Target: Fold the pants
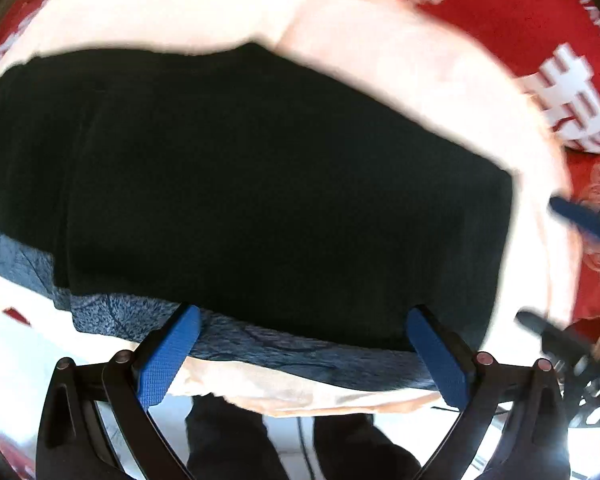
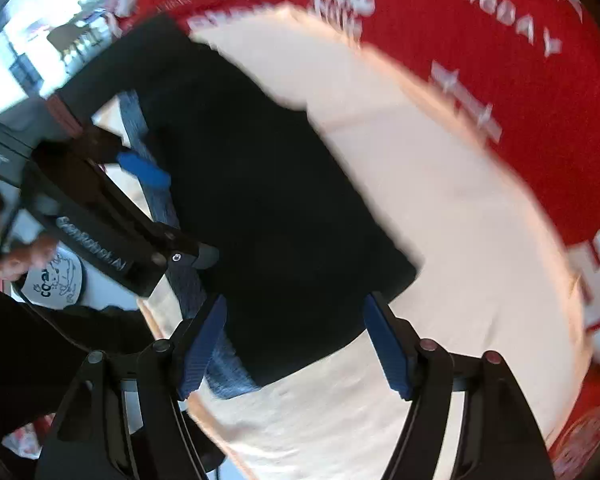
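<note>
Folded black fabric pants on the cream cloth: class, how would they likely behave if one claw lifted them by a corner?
The folded black fabric pants would probably droop and unfold, since they lie as soft flat layers. The blue-grey waistband strip at the near edge may sag separately.
</note>
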The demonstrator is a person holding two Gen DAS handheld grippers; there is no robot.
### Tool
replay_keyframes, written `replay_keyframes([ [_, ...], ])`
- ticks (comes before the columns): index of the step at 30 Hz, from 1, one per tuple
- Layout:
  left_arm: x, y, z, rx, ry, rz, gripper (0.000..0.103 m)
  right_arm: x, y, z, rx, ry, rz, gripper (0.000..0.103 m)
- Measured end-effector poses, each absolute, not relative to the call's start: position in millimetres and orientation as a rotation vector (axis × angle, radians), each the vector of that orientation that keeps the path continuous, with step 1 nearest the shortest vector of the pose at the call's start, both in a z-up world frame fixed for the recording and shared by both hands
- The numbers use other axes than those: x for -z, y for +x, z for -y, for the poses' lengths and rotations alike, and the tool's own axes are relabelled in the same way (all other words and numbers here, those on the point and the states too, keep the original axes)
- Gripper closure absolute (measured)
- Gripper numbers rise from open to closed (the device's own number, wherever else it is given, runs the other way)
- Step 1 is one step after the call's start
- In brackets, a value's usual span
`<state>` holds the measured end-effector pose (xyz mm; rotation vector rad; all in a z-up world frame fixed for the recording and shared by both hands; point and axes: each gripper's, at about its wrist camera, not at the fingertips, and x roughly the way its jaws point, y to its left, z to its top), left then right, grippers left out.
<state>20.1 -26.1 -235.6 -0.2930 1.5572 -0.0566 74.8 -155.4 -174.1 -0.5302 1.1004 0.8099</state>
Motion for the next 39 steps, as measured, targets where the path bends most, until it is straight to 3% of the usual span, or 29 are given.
replay_keyframes([
  [6, 245, 19, 14, 0.087, -0.311, -1.571, 0.000, 221, 116, 140, -0.857, -0.625, -1.179, 0.024],
  [9, 224, 14, -9, 0.079, -0.362, -1.507, 0.000, 237, 122, 138, -0.906, -0.594, -1.190, 0.007],
  [10, 219, 12, -16, 0.072, -0.391, -1.486, 0.000, 237, 121, 134, -0.906, -0.615, -1.200, 0.007],
  [16, 191, 4, -74, 0.010, -0.448, -1.454, 0.000, 201, 110, 130, -0.827, -0.606, -1.237, 0.007],
  [21, 164, 13, -91, -0.028, -0.298, -1.451, 0.000, 149, 95, 101, -0.725, -0.573, -1.253, 0.007],
  [28, 143, 21, -122, -0.055, -0.271, -1.455, 0.000, 157, 103, 43, -0.540, -0.662, -1.464, 0.007],
  [39, 106, -19, -138, -0.131, -0.340, -1.443, 0.000, 104, 103, 4, -0.602, -0.673, -1.336, 0.004],
])
